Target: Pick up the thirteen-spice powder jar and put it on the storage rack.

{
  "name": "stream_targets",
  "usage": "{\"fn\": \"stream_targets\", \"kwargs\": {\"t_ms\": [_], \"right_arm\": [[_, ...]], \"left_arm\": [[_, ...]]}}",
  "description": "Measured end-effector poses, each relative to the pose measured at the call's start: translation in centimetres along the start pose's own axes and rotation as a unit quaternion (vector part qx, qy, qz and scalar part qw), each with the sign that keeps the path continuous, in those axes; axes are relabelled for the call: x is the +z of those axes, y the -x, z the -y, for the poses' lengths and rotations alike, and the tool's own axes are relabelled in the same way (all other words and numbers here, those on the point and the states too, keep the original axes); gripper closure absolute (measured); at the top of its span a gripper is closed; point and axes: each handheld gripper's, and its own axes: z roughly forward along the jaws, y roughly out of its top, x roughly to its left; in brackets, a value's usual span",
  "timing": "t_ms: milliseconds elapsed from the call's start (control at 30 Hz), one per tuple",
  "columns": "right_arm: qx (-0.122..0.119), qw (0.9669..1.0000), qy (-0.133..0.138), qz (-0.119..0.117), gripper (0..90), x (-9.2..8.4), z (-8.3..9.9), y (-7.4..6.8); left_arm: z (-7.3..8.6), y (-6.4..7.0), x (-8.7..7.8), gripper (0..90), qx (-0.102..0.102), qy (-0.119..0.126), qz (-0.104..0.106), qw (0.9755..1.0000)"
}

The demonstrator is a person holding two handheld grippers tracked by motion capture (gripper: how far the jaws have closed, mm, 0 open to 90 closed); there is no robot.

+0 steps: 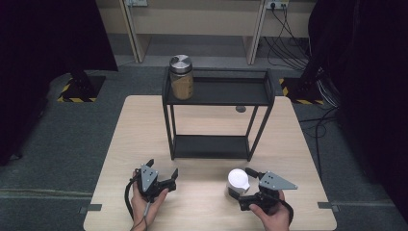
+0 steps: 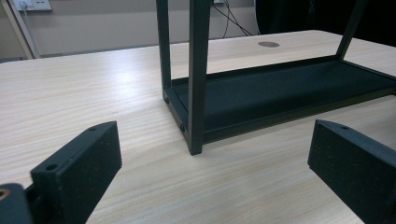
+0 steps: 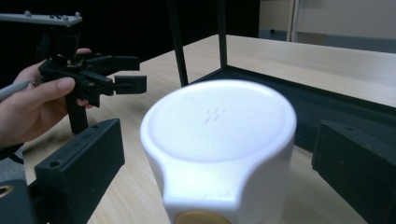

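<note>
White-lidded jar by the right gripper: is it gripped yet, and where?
Not yet. The right gripper is open with its jaws either side of the white lid, gaps showing on both sides. The left gripper is open and empty.

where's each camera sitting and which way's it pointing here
High view: above the person's side, looking forward and down at the table; shows both hands, left gripper, right gripper.
Left gripper view: rides the left gripper, looking along its open jaws at the black shelf.
Right gripper view: rides the right gripper, jaws either side of the white-lidded jar; left hand beyond.
All views share the shelf.
</note>
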Motion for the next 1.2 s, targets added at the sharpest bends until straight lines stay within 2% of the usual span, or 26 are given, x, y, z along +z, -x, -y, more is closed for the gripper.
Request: {"fn": "stream_targets", "kwargs": {"t_ms": [267, 367, 500, 600, 1033, 1200], "right_arm": [[-0.014, 0.9997, -0.021, 0.001, 11.8, 0.8, 0.5, 0.0], [-0.021, 0.9994, -0.026, 0.005, 17.7, 1.0, 0.6, -0.2], [-0.031, 0.999, -0.028, 0.017, 25.3, 1.0, 0.8, -0.5], [-0.035, 0.9989, -0.028, 0.014, 29.1, 1.0, 1.0, -0.5], [-0.047, 0.9983, -0.022, 0.026, 30.3, 1.1, 1.3, -1.1], [-0.056, 0.9976, -0.02, 0.035, 30.3, 1.1, 1.4, -1.7]], "left_arm": [[0.0, 0.0, 0.0, 2.0, 0.0, 0.0, 0.001, 1.0], [0.0, 0.0, 0.0, 2.0, 0.0, -0.001, 0.001, 1.0], [0.0, -0.1, 0.0, 2.0, 0.0, 0.0, 0.001, 1.0], [0.0, -0.1, 0.0, 2.0, 0.0, 0.0, 0.001, 1.0], [0.0, 0.0, 0.0, 2.0, 0.0, 0.001, 0.0, 1.0], [0.1, 0.1, -0.1, 2.0, 0.0, 0.004, -0.005, 1.0]]}}
